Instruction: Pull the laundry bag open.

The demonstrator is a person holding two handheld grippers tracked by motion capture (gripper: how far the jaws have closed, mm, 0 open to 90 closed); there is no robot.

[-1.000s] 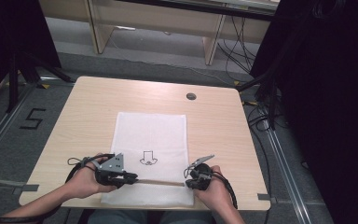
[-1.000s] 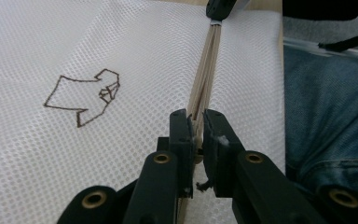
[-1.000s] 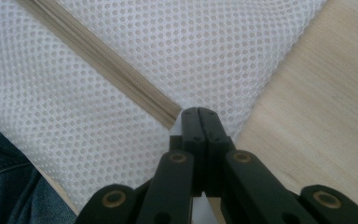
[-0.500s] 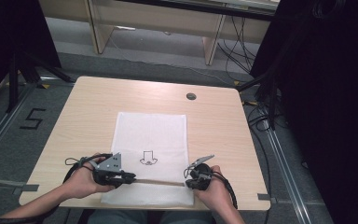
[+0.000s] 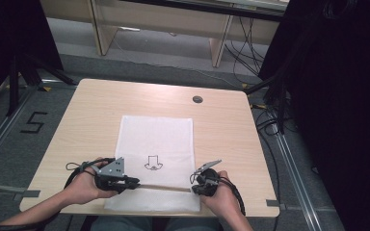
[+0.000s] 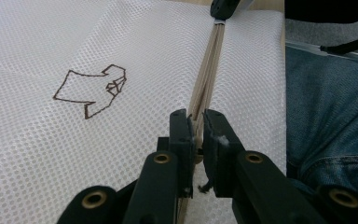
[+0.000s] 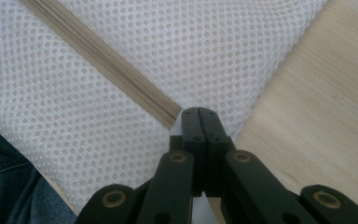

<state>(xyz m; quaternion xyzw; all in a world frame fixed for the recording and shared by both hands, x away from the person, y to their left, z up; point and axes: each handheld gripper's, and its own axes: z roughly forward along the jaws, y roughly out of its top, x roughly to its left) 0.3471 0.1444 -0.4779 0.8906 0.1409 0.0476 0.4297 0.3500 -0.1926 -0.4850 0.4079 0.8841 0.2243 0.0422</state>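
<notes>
A white mesh bag (image 5: 156, 139) lies flat on the wooden table (image 5: 96, 106), with a brown outline drawing (image 6: 93, 88) printed on it. A beige zipper (image 5: 164, 187) runs across its near end. My left gripper (image 5: 134, 183) is shut on the zipper's left part; in the left gripper view the tape (image 6: 209, 70) sits pinched between the jaws of the left gripper (image 6: 195, 122). My right gripper (image 5: 192, 189) is at the zipper's right end, and in the right gripper view the zipper (image 7: 107, 60) ends at the pressed-together tips of the right gripper (image 7: 198, 112). The zipper looks taut between the two.
A round cable hole (image 5: 197, 99) sits at the table's far right. Bare wood (image 7: 317, 116) lies just beyond the bag's right edge. The person's jeans (image 6: 331, 107) are close to the table's near edge. Cables and dark frames stand on the floor around the table.
</notes>
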